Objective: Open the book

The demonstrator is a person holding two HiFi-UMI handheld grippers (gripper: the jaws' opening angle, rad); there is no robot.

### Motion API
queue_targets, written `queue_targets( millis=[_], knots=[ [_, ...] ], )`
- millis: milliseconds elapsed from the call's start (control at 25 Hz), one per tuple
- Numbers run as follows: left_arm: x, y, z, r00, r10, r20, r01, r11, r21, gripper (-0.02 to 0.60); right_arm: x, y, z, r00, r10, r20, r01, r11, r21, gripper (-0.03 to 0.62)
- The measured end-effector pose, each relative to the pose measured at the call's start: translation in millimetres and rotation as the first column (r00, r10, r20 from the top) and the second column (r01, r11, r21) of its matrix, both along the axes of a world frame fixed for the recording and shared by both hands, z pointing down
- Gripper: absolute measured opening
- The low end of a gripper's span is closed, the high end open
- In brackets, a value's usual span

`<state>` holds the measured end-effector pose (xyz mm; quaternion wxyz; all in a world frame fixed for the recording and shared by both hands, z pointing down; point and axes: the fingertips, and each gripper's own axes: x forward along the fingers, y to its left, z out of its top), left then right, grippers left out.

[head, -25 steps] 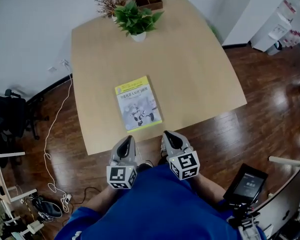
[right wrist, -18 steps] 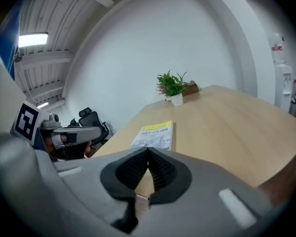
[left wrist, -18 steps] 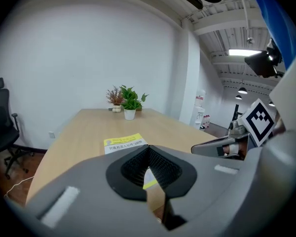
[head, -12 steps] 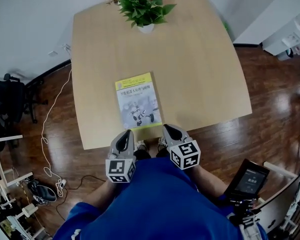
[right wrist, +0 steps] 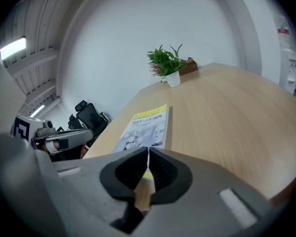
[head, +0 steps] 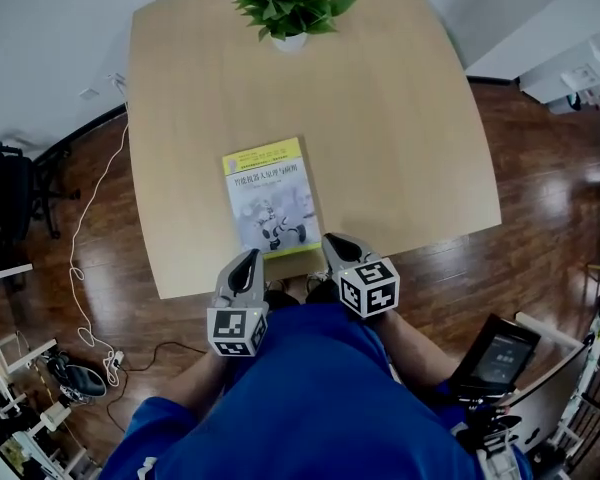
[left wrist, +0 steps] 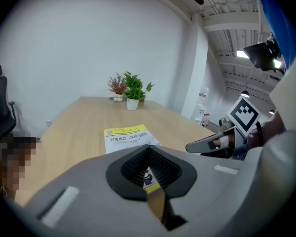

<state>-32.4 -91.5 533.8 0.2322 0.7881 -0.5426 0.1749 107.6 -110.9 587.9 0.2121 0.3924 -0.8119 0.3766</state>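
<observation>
Head view: closed book (head: pixel 270 196) lies flat on the wooden table (head: pixel 400 118), just ahead of both pairs of jaws. The left gripper (head: pixel 250 258) and right gripper (head: pixel 332 240) hover at the table's near edge, apparently not touching the book.

Left gripper view: the jaws meet at their tips with nothing between them, and the book lies just beyond.

Right gripper view: the jaws are likewise pressed together and empty, with the book straight ahead past the tips.

Closed book (head: pixel 268 196) on table (head: pixel 400 118)
</observation>
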Motion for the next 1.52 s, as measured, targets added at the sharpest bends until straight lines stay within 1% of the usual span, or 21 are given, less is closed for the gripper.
queue_targets(
  millis=[40, 80, 120, 160, 360, 600, 880, 1520],
  knots=[
    [-1.3, -1.6, 1.4, 1.0, 0.0, 0.003, 0.0, 1.0, -0.006, 0.008, -1.6, -2.8, 3.3, 1.0, -0.007, -0.001, 0.007, 1.0, -0.008, 0.012],
    [-2.7, -2.8, 2.9, 1.0, 0.001, 0.005, -0.001, 1.0, -0.014, 0.008, -3.8, -5.3, 6.6, 1.0, -0.016, 0.0, 0.016, 1.0, -0.018, 0.029],
    [-4.0, -3.9, 4.3, 1.0, 0.001, 0.007, -0.001, 1.0, -0.023, 0.008, -6.2, -7.5, 10.0, 1.0, -0.024, 0.003, 0.024, 0.999, -0.03, 0.067],
    [-5.2, -5.0, 5.8, 1.0, 0.001, 0.009, 0.0, 0.999, -0.032, 0.008, -8.1, -9.8, 13.5, 0.999, -0.031, 0.003, 0.032, 0.999, -0.04, 0.077],
    [-11.0, -10.2, 13.0, 1.0, -0.001, 0.02, 0.002, 0.998, -0.06, 0.008, -13.9, -21.3, 31.5, 0.998, -0.062, -0.017, 0.06, 0.994, -0.087, 0.091],
    [-13.6, -11.9, 19.7, 1.0, -0.003, 0.025, 0.005, 0.996, -0.084, 0.008, -17.7, -29.5, 46.6, 0.995, -0.099, -0.026, 0.094, 0.986, -0.138, 0.091],
    [-18.9, -14.0, 24.1, 0.999, -0.001, 0.037, 0.005, 0.996, -0.094, 0.008, -23.3, -31.0, 53.0, 0.993, -0.115, 0.002, 0.114, 0.977, -0.178, 0.092],
    [-15.4, -20.6, 25.6, 0.999, 0.0, 0.035, 0.003, 0.996, -0.087, 0.008, -25.7, -26.8, 46.0, 0.988, -0.155, 0.026, 0.157, 0.967, -0.199, 0.091]
  ],
)
